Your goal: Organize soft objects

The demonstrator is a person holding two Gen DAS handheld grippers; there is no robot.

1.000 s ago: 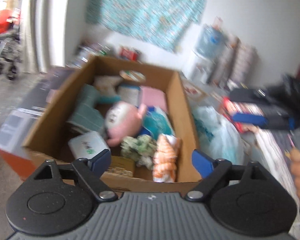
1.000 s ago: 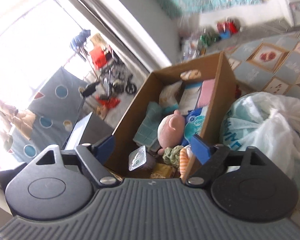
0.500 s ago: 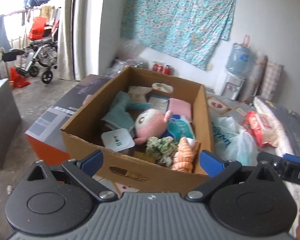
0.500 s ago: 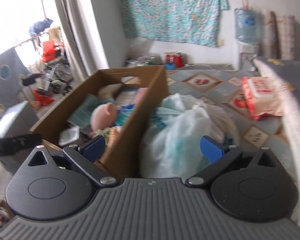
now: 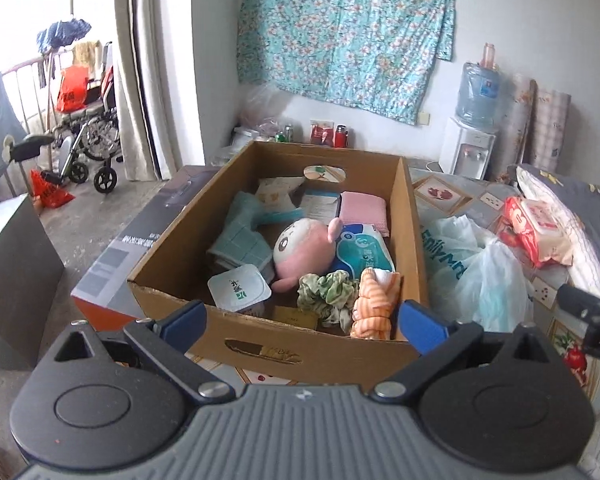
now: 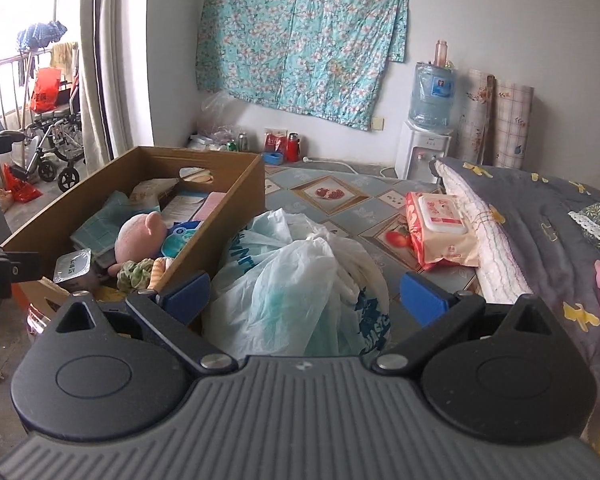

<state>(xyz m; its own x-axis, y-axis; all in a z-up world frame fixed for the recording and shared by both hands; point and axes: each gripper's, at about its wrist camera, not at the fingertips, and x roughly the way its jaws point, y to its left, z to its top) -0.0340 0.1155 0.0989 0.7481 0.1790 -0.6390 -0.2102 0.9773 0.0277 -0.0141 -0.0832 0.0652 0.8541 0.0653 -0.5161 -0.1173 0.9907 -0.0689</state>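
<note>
An open cardboard box (image 5: 284, 344) sits on the floor and holds a pink plush toy (image 5: 304, 246), a green scrunchie (image 5: 328, 286), an orange striped cloth (image 5: 374, 308), teal cloths (image 5: 240, 236), a pink folded cloth (image 5: 362, 208), a blue wipes pack (image 5: 362, 252) and a lidded cup (image 5: 238, 286). My left gripper (image 5: 302, 318) is open and empty, just before the box's near wall. My right gripper (image 6: 304, 300) is open and empty above a white plastic bag (image 6: 296, 280) beside the box (image 6: 228, 200).
A red wipes pack (image 6: 440, 232) lies on the patterned mat next to a grey mattress (image 6: 540, 232). A water dispenser (image 6: 426, 136) stands at the back wall. A flat carton (image 5: 132, 248) lies left of the box. A wheelchair (image 5: 84, 132) stands by the doorway.
Both grippers have pulled back and risen from over the box. The right gripper has swung right, from the box to the plastic bag. Both stay open and empty.
</note>
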